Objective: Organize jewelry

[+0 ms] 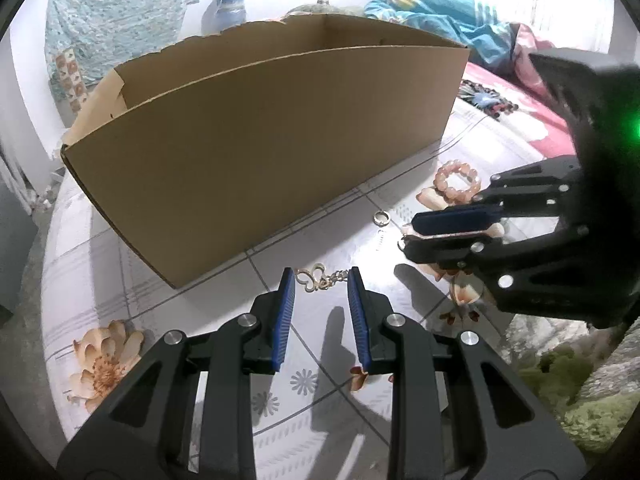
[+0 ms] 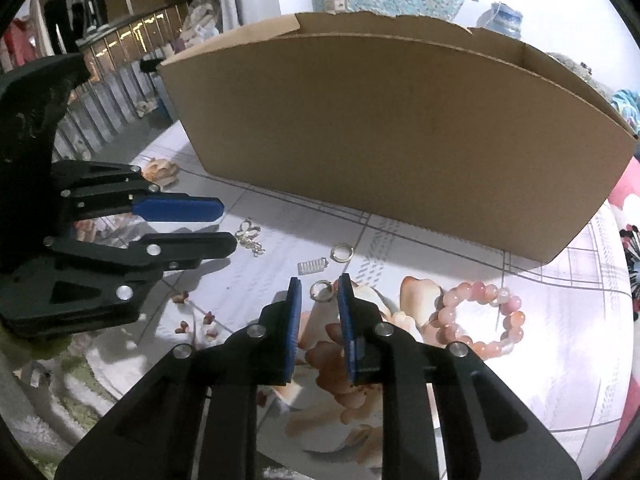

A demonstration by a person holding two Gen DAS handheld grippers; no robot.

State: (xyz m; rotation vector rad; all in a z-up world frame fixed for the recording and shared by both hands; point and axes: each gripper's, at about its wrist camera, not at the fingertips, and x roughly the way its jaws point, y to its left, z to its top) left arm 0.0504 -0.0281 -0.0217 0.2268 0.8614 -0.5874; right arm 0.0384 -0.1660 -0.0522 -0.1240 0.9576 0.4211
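Bedspread: ring between right fingers, untouched.

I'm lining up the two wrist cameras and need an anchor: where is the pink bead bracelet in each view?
Left wrist view: the pink bead bracelet lies right of centre on the bedspread, just beyond the right gripper.
Right wrist view: it lies at lower right, to the right of the right gripper's fingertips.
Shared landmark: the cardboard box stands behind it in both.
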